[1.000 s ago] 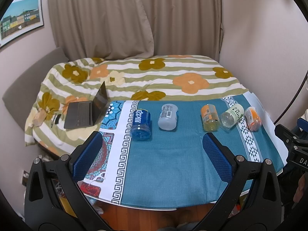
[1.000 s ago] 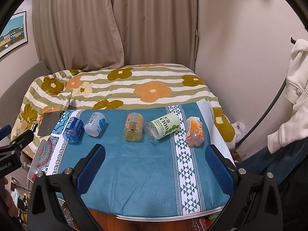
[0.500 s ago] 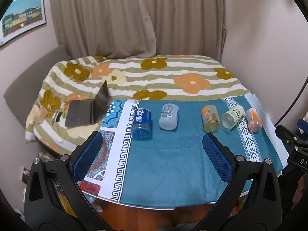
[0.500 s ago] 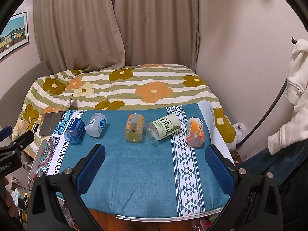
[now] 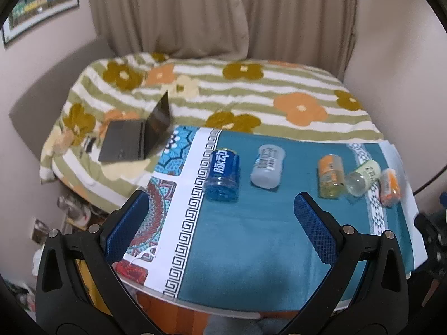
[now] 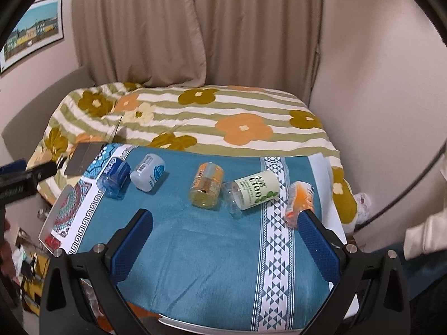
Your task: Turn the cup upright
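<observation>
Several cups made from cut bottles lie on their sides in a row on the teal tablecloth (image 5: 251, 240). From left: a blue cup (image 5: 222, 178) (image 6: 114, 177), a grey-white cup (image 5: 267, 166) (image 6: 147, 171), an amber cup (image 5: 331, 176) (image 6: 206, 185), a green-labelled clear cup (image 5: 363, 177) (image 6: 252, 191), and an orange cup (image 5: 389, 182) (image 6: 299, 203). My left gripper (image 5: 220, 212) is open and empty, short of the blue cup. My right gripper (image 6: 226, 233) is open and empty, short of the amber cup.
A bed with a flowered striped cover (image 5: 251, 95) lies behind the table. An open laptop (image 5: 139, 136) sits on its left side. The table's front edge (image 5: 223, 305) is near me. Walls and curtains stand behind. The left gripper's body (image 6: 19, 181) shows at the right wrist view's left.
Both grippers have moved forward toward the row of cups, which now looks larger and nearer. The left view has tilted slightly. No cup has moved.
</observation>
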